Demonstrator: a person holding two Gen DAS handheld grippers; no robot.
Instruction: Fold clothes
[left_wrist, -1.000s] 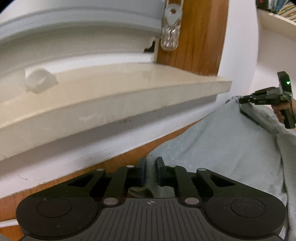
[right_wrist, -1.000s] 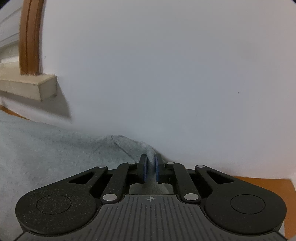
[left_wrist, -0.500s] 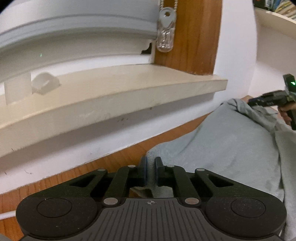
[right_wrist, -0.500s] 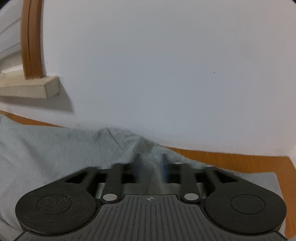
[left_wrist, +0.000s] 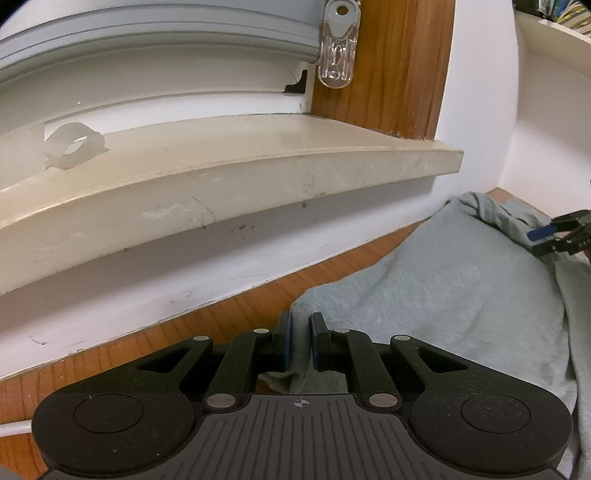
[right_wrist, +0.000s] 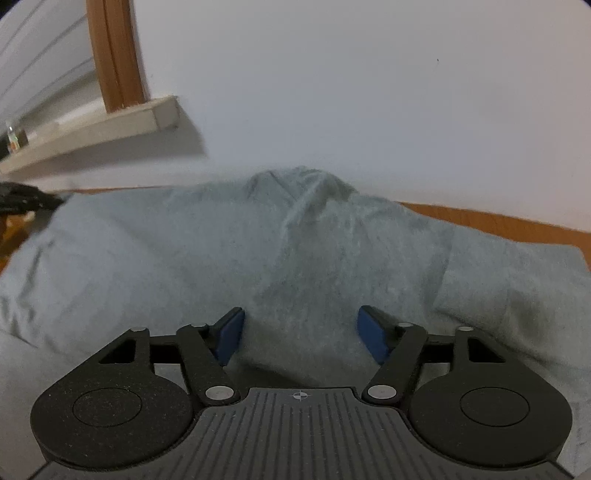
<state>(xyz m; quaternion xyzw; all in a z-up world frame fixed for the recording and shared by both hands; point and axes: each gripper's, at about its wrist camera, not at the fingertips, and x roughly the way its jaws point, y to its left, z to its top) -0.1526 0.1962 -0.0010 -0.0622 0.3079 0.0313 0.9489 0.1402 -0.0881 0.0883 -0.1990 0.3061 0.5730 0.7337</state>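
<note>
Two grippers low over cloth (right_wrist: 295, 258) — left (left_wrist: 299, 341) pinching, right (right_wrist: 299, 332) spread.

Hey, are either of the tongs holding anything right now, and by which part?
The left tongs pinch the pale grey-green fleece garment at its corner edge. The right tongs are open, holding nothing.

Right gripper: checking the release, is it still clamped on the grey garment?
No, the right gripper stands wide open, with the grey garment lying loose between its fingers.

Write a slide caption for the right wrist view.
Open right claw above a rumpled grey cotton garment on a wooden table.
</note>
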